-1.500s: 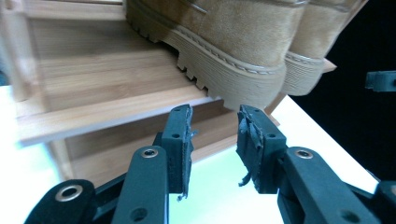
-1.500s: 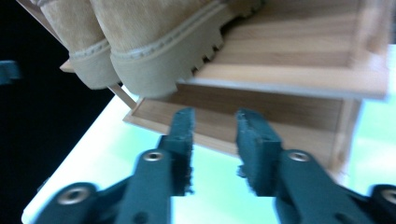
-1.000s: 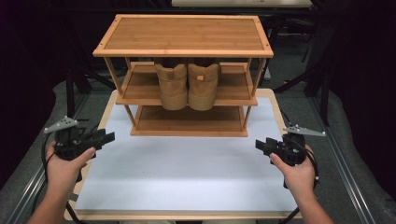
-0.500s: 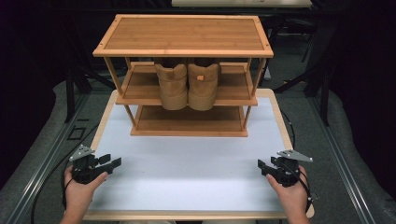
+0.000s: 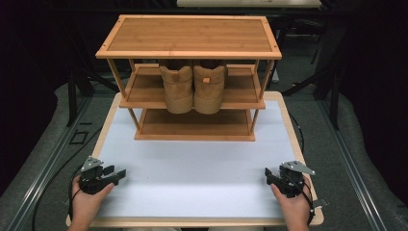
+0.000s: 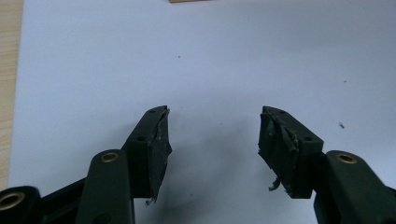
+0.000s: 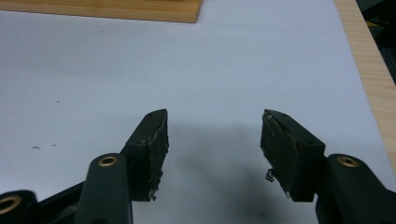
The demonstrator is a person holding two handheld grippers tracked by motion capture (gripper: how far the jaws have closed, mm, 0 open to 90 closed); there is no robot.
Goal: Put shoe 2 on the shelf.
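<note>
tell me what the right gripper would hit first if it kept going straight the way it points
Probably the bamboo shoe rack, at its bottom shelf; before that, the right gripper has bare white tabletop ahead. Depth is unclear.

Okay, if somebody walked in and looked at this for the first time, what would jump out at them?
First, the three-tier bamboo shoe rack at the far side of the white table, with a pair of tan boots side by side on its middle shelf, heels toward the camera. Then the two black claws at the near corners, the left claw and the right claw, each hand-held, open and empty.
</note>
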